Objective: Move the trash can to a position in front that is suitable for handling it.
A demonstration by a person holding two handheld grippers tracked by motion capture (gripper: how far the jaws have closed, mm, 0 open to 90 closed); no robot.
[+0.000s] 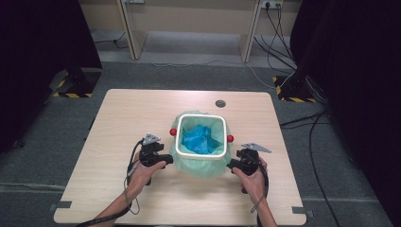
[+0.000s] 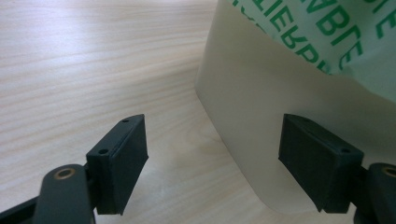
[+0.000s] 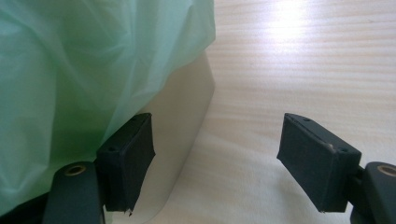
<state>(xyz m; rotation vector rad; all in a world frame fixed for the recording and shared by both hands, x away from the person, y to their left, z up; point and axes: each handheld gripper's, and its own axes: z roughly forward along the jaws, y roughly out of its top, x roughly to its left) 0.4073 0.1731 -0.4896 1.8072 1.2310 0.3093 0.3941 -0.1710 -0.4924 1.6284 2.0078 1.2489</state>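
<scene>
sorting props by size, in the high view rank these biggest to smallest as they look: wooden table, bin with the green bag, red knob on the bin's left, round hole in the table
1. wooden table
2. bin with the green bag
3. round hole
4. red knob

The hole and knob look nearly alike in size, so their order is unsure.

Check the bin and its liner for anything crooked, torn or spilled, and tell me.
Nothing stands out. The bin stands upright on the table, its green liner folded over the white rim without visible tears. Blue plastic lies crumpled inside. Left tongs and right tongs flank it, open.
</scene>
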